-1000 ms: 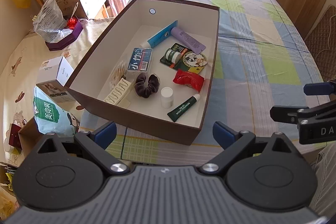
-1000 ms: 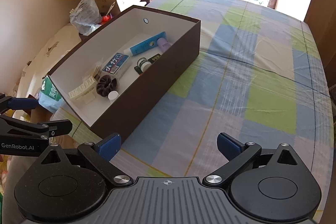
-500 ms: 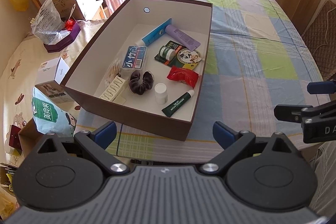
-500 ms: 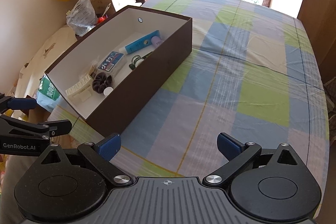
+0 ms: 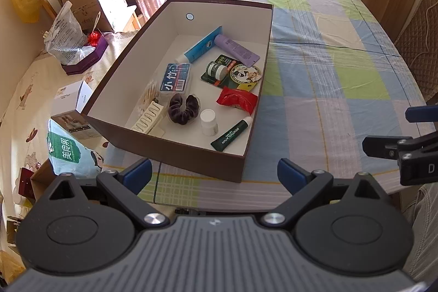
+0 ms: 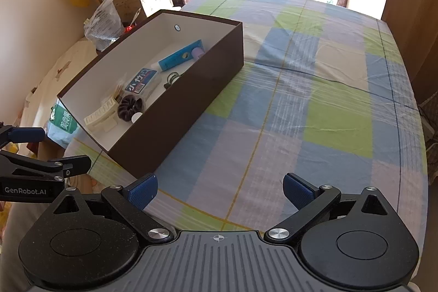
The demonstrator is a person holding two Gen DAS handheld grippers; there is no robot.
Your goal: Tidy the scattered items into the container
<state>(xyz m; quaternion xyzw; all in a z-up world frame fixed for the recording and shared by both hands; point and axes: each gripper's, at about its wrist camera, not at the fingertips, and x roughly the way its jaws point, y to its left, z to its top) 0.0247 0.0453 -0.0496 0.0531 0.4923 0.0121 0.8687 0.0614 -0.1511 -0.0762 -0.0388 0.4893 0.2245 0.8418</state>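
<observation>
I hold my left tool (image 5: pixel 214 171) and right tool (image 6: pixel 220 189) spread apart and empty above the table (image 6: pixel 314 100), near the filled box (image 5: pixel 197 155).

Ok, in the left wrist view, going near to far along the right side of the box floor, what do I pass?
green tube → white bottle → red packet → round badge card → purple tube, all inside the brown box.

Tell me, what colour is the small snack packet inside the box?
Red. The packet shows best in the left wrist view, beside the dark scrunchie.
</observation>
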